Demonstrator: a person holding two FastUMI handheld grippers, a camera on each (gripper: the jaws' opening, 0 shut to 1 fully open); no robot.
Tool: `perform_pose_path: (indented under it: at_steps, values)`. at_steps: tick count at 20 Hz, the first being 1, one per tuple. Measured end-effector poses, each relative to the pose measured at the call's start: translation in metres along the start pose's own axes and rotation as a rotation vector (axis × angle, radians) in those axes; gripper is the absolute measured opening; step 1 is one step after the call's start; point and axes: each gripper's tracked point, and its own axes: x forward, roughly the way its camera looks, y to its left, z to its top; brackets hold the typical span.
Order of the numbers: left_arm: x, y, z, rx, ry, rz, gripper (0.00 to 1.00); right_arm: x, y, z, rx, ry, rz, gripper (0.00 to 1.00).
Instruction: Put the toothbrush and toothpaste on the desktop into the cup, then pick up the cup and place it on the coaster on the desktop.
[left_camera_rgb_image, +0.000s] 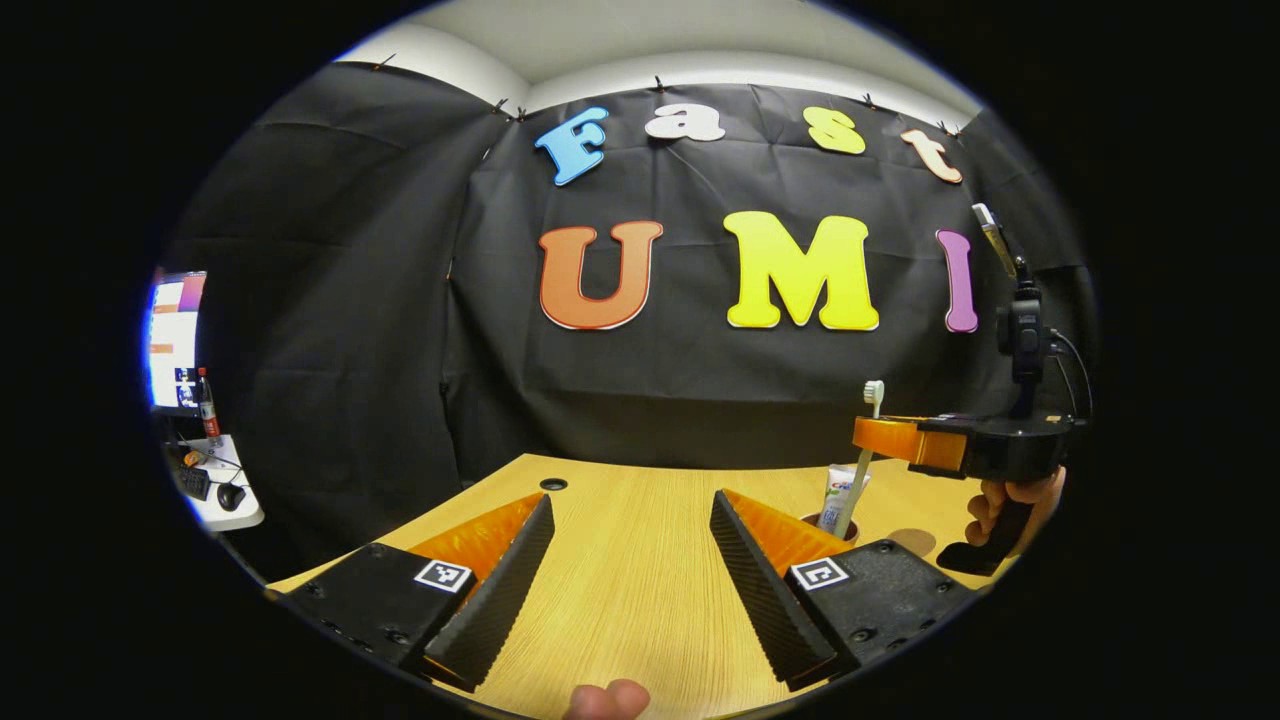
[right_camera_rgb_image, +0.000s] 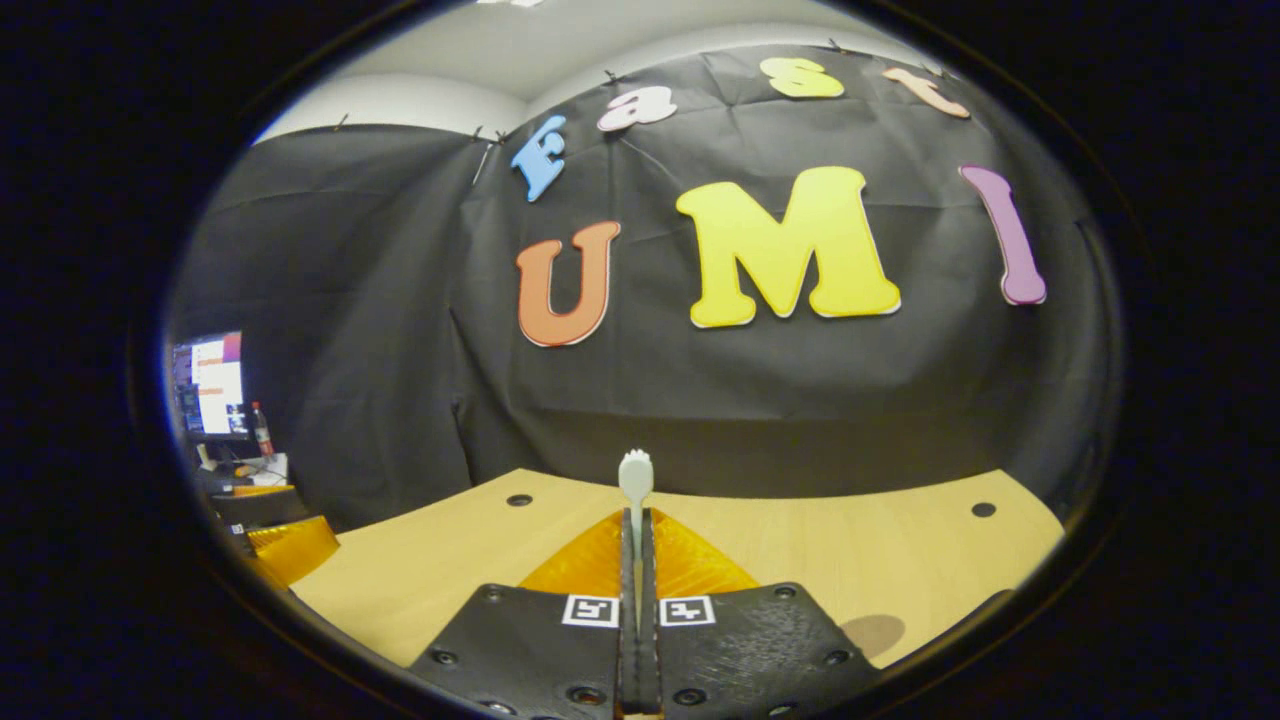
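A black cloth wall (left_camera_rgb_image: 400, 330) stands behind a light wooden surface (left_camera_rgb_image: 640, 560). Far off at 9 o'clock in the left gripper view, a bright screen (left_camera_rgb_image: 176, 340) glows above a small white desk (left_camera_rgb_image: 225, 495), and a bottle (left_camera_rgb_image: 207, 405) stands there too.

The left tongs (left_camera_rgb_image: 632, 520) are spread wide over the bare wood, with nothing between the two fingers (left_camera_rgb_image: 500, 590). A bit of the person's finger (left_camera_rgb_image: 605, 700) pokes in at 6 o'clock.

At 3 o'clock in that view sits the cup (left_camera_rgb_image: 830, 525), mostly hidden behind the right-hand finger of the left tongs. The toothpaste (left_camera_rgb_image: 838, 495) stands in the cup. The toothbrush (left_camera_rgb_image: 860, 460) stands up in the cup too, bristles on top, leaning a little. The right tongs (left_camera_rgb_image: 880, 438) are just above the cup, at the toothbrush's stem, held by a hand (left_camera_rgb_image: 1000, 500). A round dark coaster (left_camera_rgb_image: 912, 541) lies on the surface just beside the cup, toward 3 o'clock.

In the right gripper view, the right tongs (right_camera_rgb_image: 638, 560) are pressed together on the toothbrush (right_camera_rgb_image: 636, 480). Its stem runs up between them and the bristle head sticks out on top. The coaster (right_camera_rgb_image: 872, 632) shows at 5 o'clock.
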Motion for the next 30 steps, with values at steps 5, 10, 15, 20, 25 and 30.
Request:
perform_pose_path:
  at_steps: [5, 10, 15, 20, 25, 30]
  values:
    - [-0.003, 0.000, 0.001, -0.002, 0.003, 0.005, 1.00, 0.010, -0.003, -0.008, 0.019, 0.026, 0.001, 0.00]
    - [0.001, -0.003, -0.003, 0.003, 0.014, -0.001, 1.00, 0.002, 0.012, -0.016, -0.010, 0.051, 0.054, 0.39]
    - [0.000, -0.009, -0.005, -0.003, 0.023, -0.012, 1.00, -0.020, 0.012, 0.006, -0.017, -0.015, 0.058, 0.67]
    - [0.000, -0.023, -0.003, -0.009, 0.033, -0.046, 0.93, -0.062, -0.002, 0.009, -0.010, -0.033, 0.037, 0.96]
    - [-0.003, -0.046, -0.004, -0.036, 0.046, -0.123, 1.00, -0.126, -0.021, 0.020, 0.026, -0.081, 0.016, 0.95]
    - [-0.004, -0.078, -0.011, -0.039, 0.086, -0.242, 1.00, -0.191, -0.051, 0.010, 0.007, -0.103, -0.030, 0.95]
